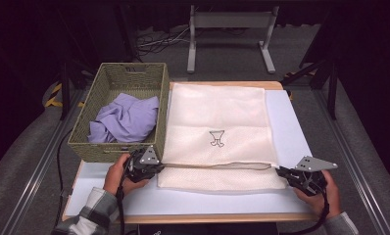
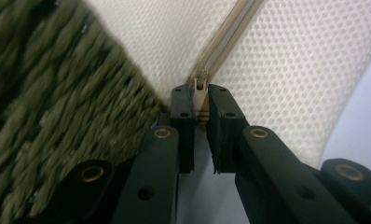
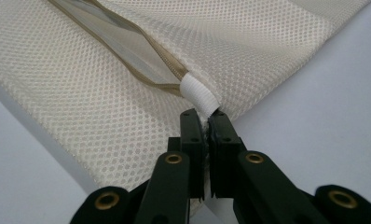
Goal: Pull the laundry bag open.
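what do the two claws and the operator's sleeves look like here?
Both are black two-jaw units with brass-coloured pivot rivets on the linkage arms. The left claw and right claw each carry a grey three-cornered plate with small holes on top, and a black cable trails from each toward the table's near edge. The left sleeve is pale plaid; the right sleeve looks grey.

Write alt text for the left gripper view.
The left gripper is shut on the zipper pull of a cream mesh laundry bag, at the end of its tan zipper. A blurred olive woven basket sits close on the left, the white table at right.
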A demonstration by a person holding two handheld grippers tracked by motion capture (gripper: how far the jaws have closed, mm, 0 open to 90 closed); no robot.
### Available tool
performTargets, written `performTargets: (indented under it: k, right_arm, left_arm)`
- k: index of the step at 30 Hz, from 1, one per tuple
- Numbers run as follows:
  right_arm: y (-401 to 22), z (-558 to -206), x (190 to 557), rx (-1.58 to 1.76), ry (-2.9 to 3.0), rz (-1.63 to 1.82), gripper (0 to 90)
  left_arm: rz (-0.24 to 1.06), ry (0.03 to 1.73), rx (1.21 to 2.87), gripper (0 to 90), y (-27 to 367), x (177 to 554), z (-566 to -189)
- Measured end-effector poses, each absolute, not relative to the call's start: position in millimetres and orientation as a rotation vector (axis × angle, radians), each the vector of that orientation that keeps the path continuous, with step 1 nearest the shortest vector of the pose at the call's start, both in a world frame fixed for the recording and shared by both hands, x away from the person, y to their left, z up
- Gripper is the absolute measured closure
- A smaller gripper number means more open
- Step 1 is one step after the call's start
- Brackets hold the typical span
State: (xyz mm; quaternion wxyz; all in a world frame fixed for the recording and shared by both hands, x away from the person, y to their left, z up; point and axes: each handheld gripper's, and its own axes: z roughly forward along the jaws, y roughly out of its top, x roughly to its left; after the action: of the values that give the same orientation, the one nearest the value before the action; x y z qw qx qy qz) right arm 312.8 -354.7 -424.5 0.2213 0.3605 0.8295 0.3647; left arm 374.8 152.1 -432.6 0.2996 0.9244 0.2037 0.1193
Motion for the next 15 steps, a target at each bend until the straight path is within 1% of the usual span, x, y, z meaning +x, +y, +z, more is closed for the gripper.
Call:
performTargets:
  k: [3,6,15]
  right_arm:
    - [-354.3,-424.9,312.9,0.995,2.294,0.999,86.4]
    - [-354.9,-424.9,312.8,0.999,2.294,1.002,86.4]
    - [-354.5,-426.5,312.9,0.997,2.303,1.0,86.4]
  left_arm:
    - [0.35,0.562,2.481,81.8,157.1,375.2,-435.0]
    - [0.32,0.592,2.459,81.8,163.6,375.9,-438.7]
    - [0.32,0.592,2.447,81.7,165.3,376.5,-439.7]
